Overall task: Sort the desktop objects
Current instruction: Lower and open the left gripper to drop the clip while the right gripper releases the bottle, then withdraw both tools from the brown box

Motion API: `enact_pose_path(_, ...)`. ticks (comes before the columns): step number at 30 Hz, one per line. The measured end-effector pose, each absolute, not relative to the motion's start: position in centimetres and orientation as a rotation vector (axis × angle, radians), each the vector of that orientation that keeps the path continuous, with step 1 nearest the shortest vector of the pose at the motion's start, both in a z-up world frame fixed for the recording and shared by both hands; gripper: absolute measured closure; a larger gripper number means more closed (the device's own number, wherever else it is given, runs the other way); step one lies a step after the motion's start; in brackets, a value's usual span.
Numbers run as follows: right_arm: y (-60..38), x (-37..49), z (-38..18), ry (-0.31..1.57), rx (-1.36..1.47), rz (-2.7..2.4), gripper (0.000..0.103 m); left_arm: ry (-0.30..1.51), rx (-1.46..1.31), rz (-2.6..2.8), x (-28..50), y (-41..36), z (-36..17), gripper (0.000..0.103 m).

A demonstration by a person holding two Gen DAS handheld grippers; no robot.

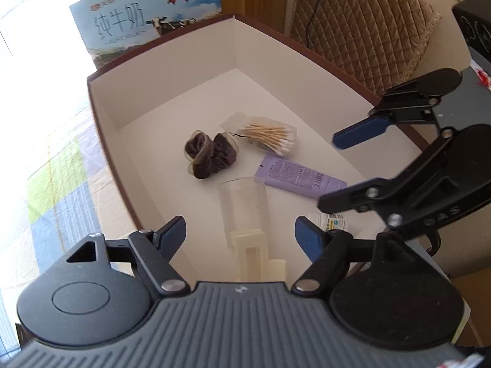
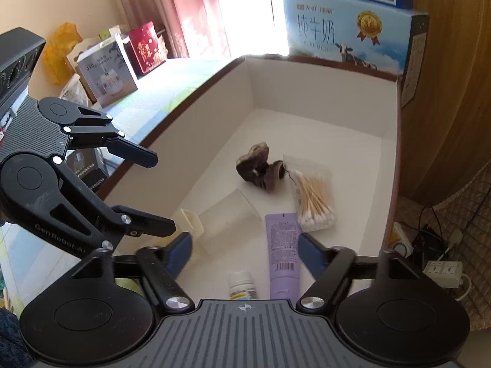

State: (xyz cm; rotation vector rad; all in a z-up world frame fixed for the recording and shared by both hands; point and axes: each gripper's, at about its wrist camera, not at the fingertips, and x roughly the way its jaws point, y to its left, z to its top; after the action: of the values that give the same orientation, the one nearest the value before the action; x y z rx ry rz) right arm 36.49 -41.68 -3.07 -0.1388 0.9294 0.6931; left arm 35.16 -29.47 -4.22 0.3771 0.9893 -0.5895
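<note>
A white-lined box (image 1: 172, 92) holds a clear lidded cup (image 1: 244, 205) on its side, a purple tube (image 1: 302, 176), a bag of cotton swabs (image 1: 270, 136), a brown scrunchie (image 1: 210, 155) and a small pill bottle (image 2: 242, 285). A milk carton (image 2: 346, 30) stands behind it. Above the box, the left gripper (image 1: 241, 234) and the right gripper (image 2: 245, 250) both gape wide, holding nothing.
</note>
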Motion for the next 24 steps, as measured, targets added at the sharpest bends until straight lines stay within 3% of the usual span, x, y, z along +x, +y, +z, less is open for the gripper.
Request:
enact_pose_path(5,-42.0,35.4,-1.8,0.894,-0.107,0.686,0.013,0.981,0.344,-0.570,34.7,-28.6,-3.0,0.019)
enact_pose_path(11,-42.2,33.7,-0.7,0.877,-0.085,0.672,0.004,0.969,0.311,-0.525,33.5,-27.4,-1.4,0.013)
enact_pose_path(24,-41.8,29.5,0.9,0.834,-0.058,0.622,0.002,0.939,0.247,-0.446,30.1,-24.7,0.8,0.008)
